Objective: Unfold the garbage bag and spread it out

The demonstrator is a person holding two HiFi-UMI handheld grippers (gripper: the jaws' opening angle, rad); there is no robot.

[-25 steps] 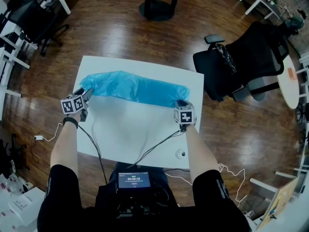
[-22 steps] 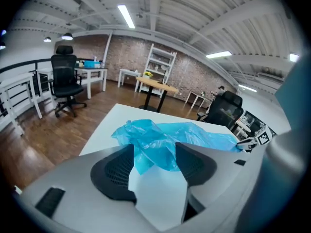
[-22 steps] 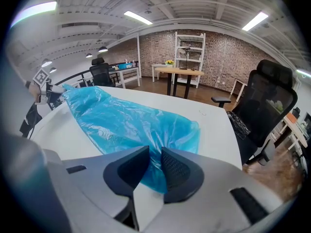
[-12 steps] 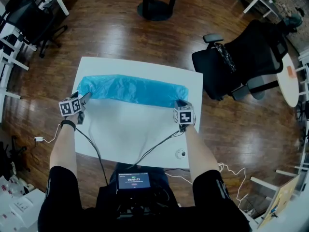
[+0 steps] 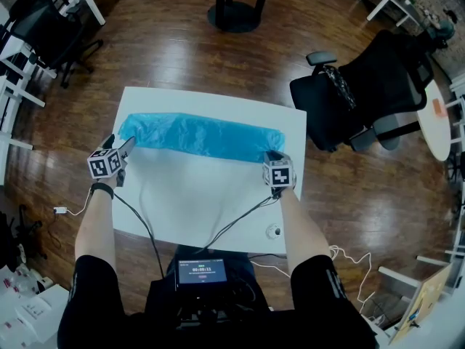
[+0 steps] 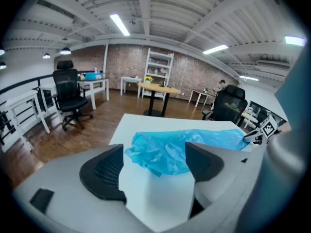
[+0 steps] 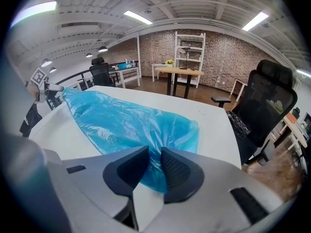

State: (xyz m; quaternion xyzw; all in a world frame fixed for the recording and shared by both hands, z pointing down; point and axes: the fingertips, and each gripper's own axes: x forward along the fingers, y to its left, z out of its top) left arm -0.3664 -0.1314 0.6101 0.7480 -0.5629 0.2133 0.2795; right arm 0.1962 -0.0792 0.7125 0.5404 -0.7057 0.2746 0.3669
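head view: the blue garbage bag (image 5: 200, 135) lies as a long crumpled band across the far half of the white worktop (image 5: 203, 202), still narrow rather than spread flat. the left gripper (image 5: 125, 148) sits just beside the bag's left end. the right gripper (image 5: 270, 155) is down on the bag's right end.

left gripper view: the jaws have just been opening and stand wide apart, released, with only bare worktop between them. the rumpled left end of the bag (image 6: 165, 152) lies just beyond the tips, not touched by either pad.

right gripper view: the jaws are clenched on a fold of the blue film (image 7: 154, 171) at the near right corner, and the rest of the bag (image 7: 121, 118) runs away across the worktop towards the other gripper.

judgement: the step in hand looks like a regrasp on the left, with the right end pinned as an anchor. the next move calls for the left jaws to take a single edge of the film at the left end, then draw it towards the person to open the band's width. the thin plastic may bunch or slip, so a shallow bite on one layer seems wise.
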